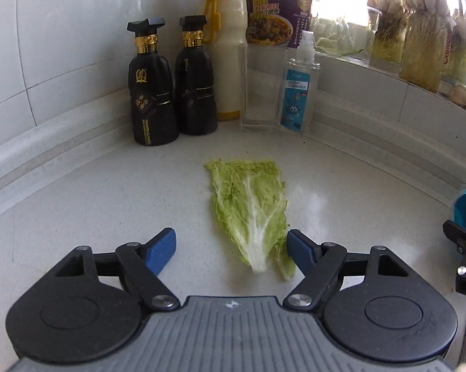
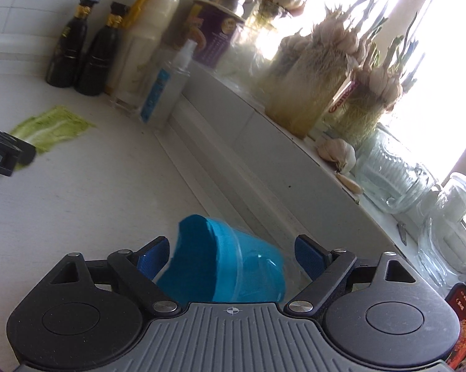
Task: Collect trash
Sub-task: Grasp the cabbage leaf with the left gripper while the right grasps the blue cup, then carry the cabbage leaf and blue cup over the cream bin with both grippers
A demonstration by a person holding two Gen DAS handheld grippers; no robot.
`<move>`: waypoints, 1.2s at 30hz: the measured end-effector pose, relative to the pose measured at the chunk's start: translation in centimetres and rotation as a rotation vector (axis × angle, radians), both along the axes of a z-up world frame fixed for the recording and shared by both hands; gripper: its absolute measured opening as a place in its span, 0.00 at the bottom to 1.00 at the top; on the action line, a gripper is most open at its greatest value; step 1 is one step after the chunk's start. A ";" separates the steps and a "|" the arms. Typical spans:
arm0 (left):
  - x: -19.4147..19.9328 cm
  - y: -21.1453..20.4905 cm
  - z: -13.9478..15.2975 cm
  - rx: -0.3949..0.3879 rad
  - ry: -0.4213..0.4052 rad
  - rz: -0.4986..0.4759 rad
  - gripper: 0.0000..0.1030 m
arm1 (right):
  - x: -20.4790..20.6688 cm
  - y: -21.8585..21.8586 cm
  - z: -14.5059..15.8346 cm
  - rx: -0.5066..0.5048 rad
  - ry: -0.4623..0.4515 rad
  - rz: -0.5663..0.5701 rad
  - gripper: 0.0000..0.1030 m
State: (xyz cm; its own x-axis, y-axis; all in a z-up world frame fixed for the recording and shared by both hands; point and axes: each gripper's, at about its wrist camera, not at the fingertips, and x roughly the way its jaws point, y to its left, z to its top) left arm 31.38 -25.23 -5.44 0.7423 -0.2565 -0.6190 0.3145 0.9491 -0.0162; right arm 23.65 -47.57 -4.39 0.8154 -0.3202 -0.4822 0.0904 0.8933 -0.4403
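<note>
Lying flat on the counter (image 1: 78, 192), the cabbage leaf (image 1: 251, 214) sits just in front of the two black bottles (image 1: 171, 83). Left gripper (image 1: 231, 249) wide open, stem end of leaf btwn its fingers — no grip. Right gripper (image 2: 231, 255) also open, w/ a blue cup (image 2: 223, 266) btwn its fingers; contact unclear.

1. Leaf (image 1: 251, 214) lies mid-frame on the counter (image 1: 93, 204), between the left tongs (image 1: 231, 248).
2. Bottles (image 1: 152, 93) stand behind it, upper left.
3. Cup (image 2: 223, 263) lies between the right tongs (image 2: 233, 257).
</note>
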 end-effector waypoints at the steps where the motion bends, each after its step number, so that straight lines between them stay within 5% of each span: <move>1: 0.0 0.0 0.0 -0.003 -0.001 -0.003 0.69 | 0.2 -0.1 -0.1 -0.002 0.003 -0.003 0.81; 8: 0.0 -0.7 0.4 -0.013 -0.001 -0.052 0.34 | 1.1 -0.8 -0.5 -0.001 0.002 -0.024 0.64; 13: 0.1 -0.8 0.4 -0.033 0.004 -0.061 0.21 | 1.1 -0.4 -0.5 -0.020 -0.006 -0.033 0.56; 23: 0.6 0.1 0.5 -0.108 0.015 -0.050 0.05 | 0.8 -0.2 -0.4 -0.021 -0.034 -0.051 0.26; 36: -0.2 1.9 3.4 -0.162 -0.012 -0.030 0.03 | 0.0 1.7 2.2 0.017 -0.089 -0.009 0.25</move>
